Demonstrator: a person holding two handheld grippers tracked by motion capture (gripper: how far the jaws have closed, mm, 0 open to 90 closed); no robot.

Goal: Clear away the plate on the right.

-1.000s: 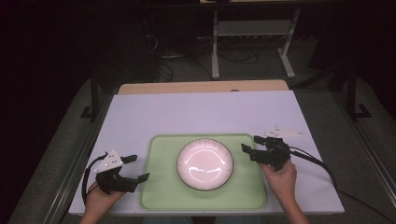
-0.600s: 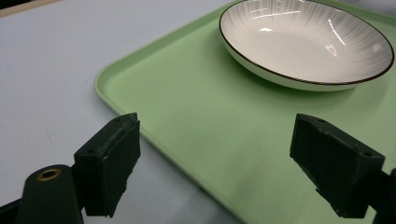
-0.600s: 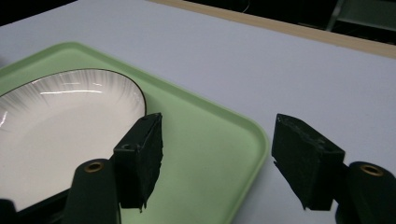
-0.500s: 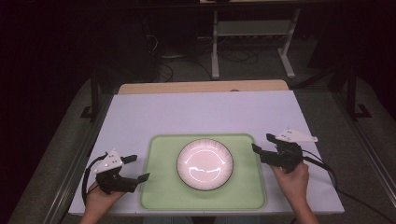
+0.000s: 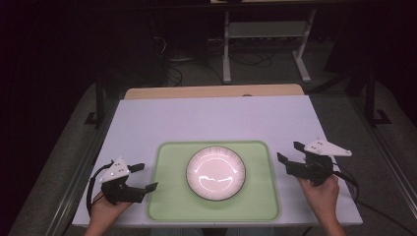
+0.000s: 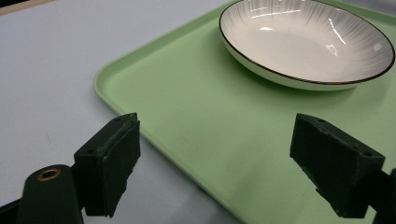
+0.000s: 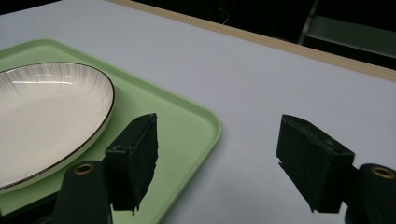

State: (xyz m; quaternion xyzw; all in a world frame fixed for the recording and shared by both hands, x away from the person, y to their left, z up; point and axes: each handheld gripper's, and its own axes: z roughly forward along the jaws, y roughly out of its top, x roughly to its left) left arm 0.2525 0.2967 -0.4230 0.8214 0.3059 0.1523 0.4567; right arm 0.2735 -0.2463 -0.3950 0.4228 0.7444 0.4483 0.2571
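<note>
Your white plate [image 5: 216, 172] sits in the middle of the green tray [image 5: 166, 196], which lies on the white table [image 5: 216, 118] near your edge. Your right gripper [image 5: 291, 157] hangs just off the tray's right side with its jaws wide and nothing between them; they have just been opening further. Your left gripper [image 5: 141, 177] is at the tray's left edge, jaws equally wide and empty, straddling the rim in the left gripper view.

What could go wrong: if you close the left jaws where they stand, 1 pad may catch the tray rim and drag or tilt the tray, and the glossy plate could slide on it. Pulling from 1 side alone would likely skew the tray toward the table's near edge. A grip on the plate's thin dark-lined rim [image 6: 261, 69] may slip, since it looks smooth.

Hard to make out: the plate's far side is cut off in the right gripper view, the tray's near corners are partly cropped, and glare washes out the plate's surface in the high view.
</note>
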